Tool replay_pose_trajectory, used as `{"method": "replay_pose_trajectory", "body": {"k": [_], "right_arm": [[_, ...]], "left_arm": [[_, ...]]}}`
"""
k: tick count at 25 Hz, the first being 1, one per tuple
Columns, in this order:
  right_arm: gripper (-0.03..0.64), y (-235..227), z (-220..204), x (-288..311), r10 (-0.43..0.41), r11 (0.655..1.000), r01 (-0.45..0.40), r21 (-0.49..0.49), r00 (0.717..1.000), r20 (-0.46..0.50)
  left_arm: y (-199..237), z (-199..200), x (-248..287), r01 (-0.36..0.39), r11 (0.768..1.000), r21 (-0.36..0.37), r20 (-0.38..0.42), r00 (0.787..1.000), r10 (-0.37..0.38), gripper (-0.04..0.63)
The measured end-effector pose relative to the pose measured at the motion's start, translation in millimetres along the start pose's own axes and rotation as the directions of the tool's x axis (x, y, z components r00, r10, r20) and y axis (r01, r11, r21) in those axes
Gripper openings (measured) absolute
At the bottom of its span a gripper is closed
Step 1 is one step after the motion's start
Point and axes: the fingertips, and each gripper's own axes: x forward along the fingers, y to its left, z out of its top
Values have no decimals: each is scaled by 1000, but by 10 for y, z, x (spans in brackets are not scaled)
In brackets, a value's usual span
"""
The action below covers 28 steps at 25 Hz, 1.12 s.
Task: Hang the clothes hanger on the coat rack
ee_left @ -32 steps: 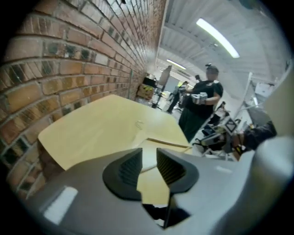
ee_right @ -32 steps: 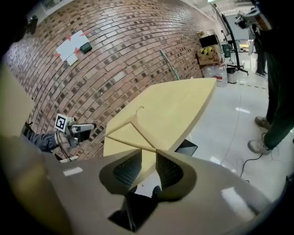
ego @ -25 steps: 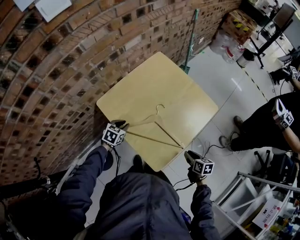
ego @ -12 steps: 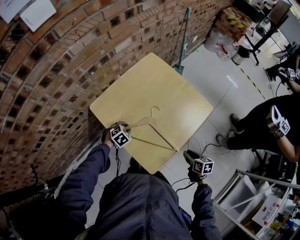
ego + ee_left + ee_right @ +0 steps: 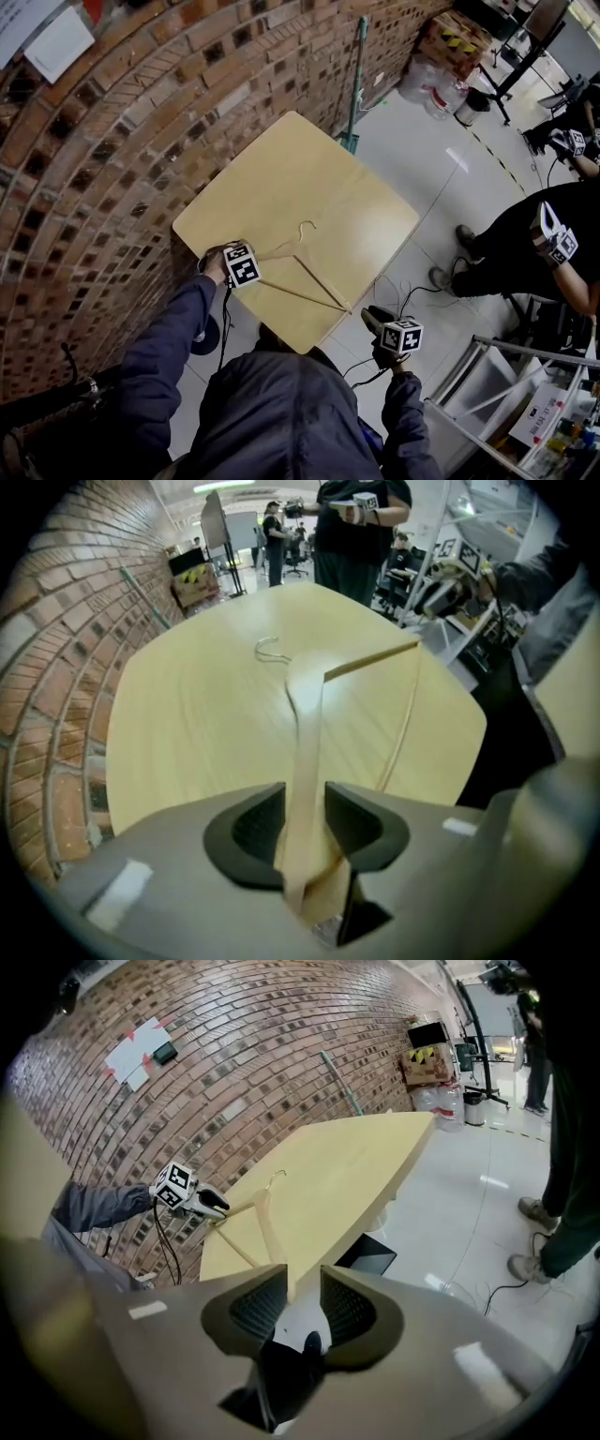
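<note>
Clothes hanger [image 5: 305, 724]: flat on table [image 5: 281, 178], centre of head view. Left gripper [image 5: 305, 803]: jaws opening, hanger arm between them. Right gripper [image 5: 302, 1288]: jaws spread, empty, lower right. Step: pickup. Next: probably a firm regrip, then lift.

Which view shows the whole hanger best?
Head view: the hanger lies in full on the table, seen from above. Left gripper view foreshortens it, one arm between the opening jaws of the left gripper. Right gripper view shows it small and distant.
</note>
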Motion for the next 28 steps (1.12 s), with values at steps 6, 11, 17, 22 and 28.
{"method": "replay_pose_trajectory", "body": {"k": [6, 11, 17, 22, 28], "right_arm": [[115, -24, -62, -25, -6, 1000, 6, 11, 1000, -4], [116, 2, -85, -32, 23, 1000, -23, 3, 999, -22], [137, 108, -269, -46, 178, 983, -182, -21, 975, -130], [157, 194, -553, 35, 284, 958, -288, 13, 934, -215], [167, 161, -672, 84, 358, 932, -360, 48, 891, -278]], "left_arm": [[-131, -27, 80, 103, 992, 78, -72, 993, -97, 94], [-148, -42, 52, 111, 990, 86, -76, 992, -105, 91], [-284, -32, 69, 78, 987, 144, -62, 996, -69, 86], [-682, 128, 124, 117, 974, 196, -66, 992, -106, 87], [-688, 130, 158, 101, 970, 223, -108, 991, -78, 87]]}}
